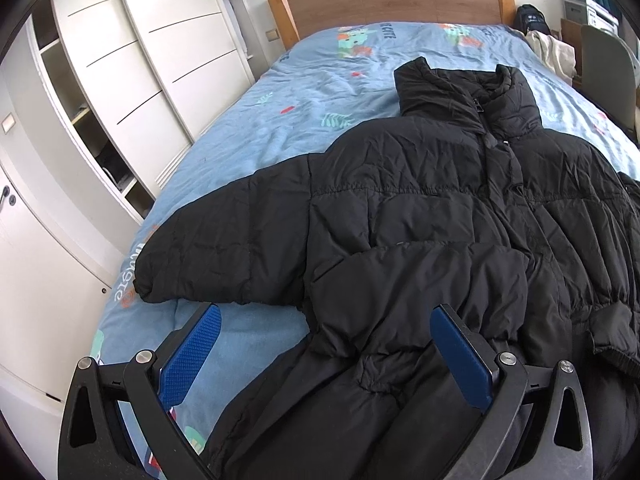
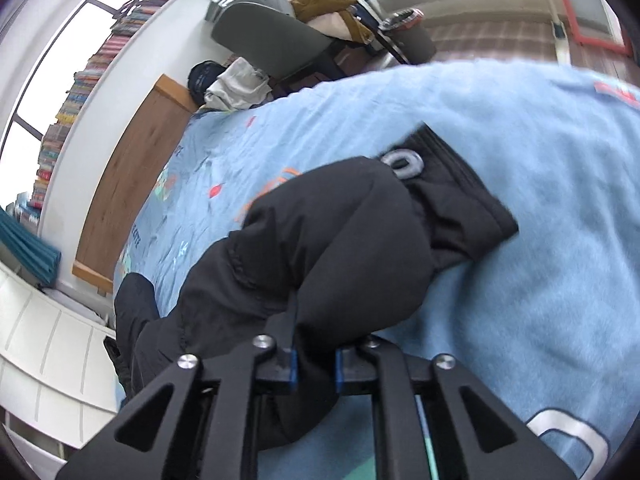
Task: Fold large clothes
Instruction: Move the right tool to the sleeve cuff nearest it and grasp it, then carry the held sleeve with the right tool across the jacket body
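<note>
The left gripper (image 1: pixel 326 354) hovers low over the near edge of the bed (image 1: pixel 256 128), its blue-padded fingers (image 1: pixel 192 356) spread wide apart and released, holding nothing. One finger sits over bare sheet, the other over the jacket's hem, probably lined up to take hold of the bottom edge for a fold.

The black puffer jacket (image 1: pixel 420 216) lies front-up across the near half of the bed, collar toward the wooden headboard (image 1: pixel 392 0), zip closed. Its left sleeve (image 1: pixel 224 248) stretches out flat toward the bed's left edge, near the white wardrobe (image 1: pixel 132 60). The fabric is thick, quilted and creased, with the lower hem bunched into ridges.

The right gripper (image 2: pixel 315 366) is clenched on the jacket's other sleeve (image 2: pixel 320 248), fingers pinching a fold of it, with the ribbed cuff (image 2: pixel 460 200) lying beyond on the sheet; it looks raised, likely to carry the sleeve inward across the body.
</note>
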A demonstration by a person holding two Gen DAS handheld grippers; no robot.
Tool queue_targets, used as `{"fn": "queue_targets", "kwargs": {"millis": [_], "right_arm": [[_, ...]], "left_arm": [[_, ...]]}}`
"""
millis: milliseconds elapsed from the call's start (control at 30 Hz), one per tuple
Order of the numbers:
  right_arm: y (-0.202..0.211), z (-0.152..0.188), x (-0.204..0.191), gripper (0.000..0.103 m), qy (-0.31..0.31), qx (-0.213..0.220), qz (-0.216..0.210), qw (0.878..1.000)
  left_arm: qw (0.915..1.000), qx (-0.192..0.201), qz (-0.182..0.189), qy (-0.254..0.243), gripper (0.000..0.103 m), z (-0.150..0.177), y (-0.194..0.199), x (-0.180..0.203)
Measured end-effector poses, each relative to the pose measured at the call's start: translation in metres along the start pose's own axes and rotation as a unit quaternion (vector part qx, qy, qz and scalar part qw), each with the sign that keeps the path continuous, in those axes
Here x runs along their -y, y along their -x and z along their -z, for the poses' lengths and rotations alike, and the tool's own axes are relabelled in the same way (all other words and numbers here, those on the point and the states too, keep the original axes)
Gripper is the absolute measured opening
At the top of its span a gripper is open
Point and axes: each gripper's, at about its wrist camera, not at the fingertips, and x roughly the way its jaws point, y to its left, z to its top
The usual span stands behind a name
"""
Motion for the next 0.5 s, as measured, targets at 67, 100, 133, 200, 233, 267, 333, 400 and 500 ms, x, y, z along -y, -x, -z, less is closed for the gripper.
{"fn": "queue_targets", "kwargs": {"millis": [67,100,133,200,233,267,333,400,500], "right_arm": [[0.007,-0.003,-0.011,0.007,0.019,0.005,0.000,1.000],[0.010,-0.006,-0.019,0.007,0.029,0.008,-0.001,1.000],[0.012,-0.008,-0.025,0.007,0.039,0.011,-0.002,0.999],[0.018,-0.010,-0.037,0.006,0.056,0.015,0.000,0.998],[0.020,-0.011,-0.047,0.006,0.069,0.017,0.002,0.997],[0.024,-0.009,-0.055,0.006,0.082,0.020,0.002,0.996],[0.034,-0.005,-0.065,0.006,0.103,0.024,0.003,0.994],[0.038,-0.003,-0.083,0.006,0.126,0.026,0.002,0.992],[0.045,0.001,-0.103,0.006,0.152,0.030,-0.003,0.988]], "left_arm": [[1.0000,-0.001,0.000,0.005,0.103,0.002,0.000,-0.002],[1.0000,0.000,0.001,0.008,0.103,0.003,0.000,-0.003],[0.9999,0.001,0.002,0.010,0.103,0.004,0.000,-0.004],[0.9999,0.002,0.006,0.014,0.103,0.005,-0.001,-0.006],[0.9998,0.003,0.007,0.016,0.103,0.006,-0.001,-0.007],[0.9998,0.003,0.008,0.016,0.103,0.006,-0.001,-0.008],[0.9998,0.005,0.008,0.017,0.103,0.007,-0.001,-0.009],[0.9998,0.007,0.011,0.017,0.103,0.007,0.000,-0.010],[0.9998,0.007,0.013,0.016,0.103,0.008,0.000,-0.012]]}}
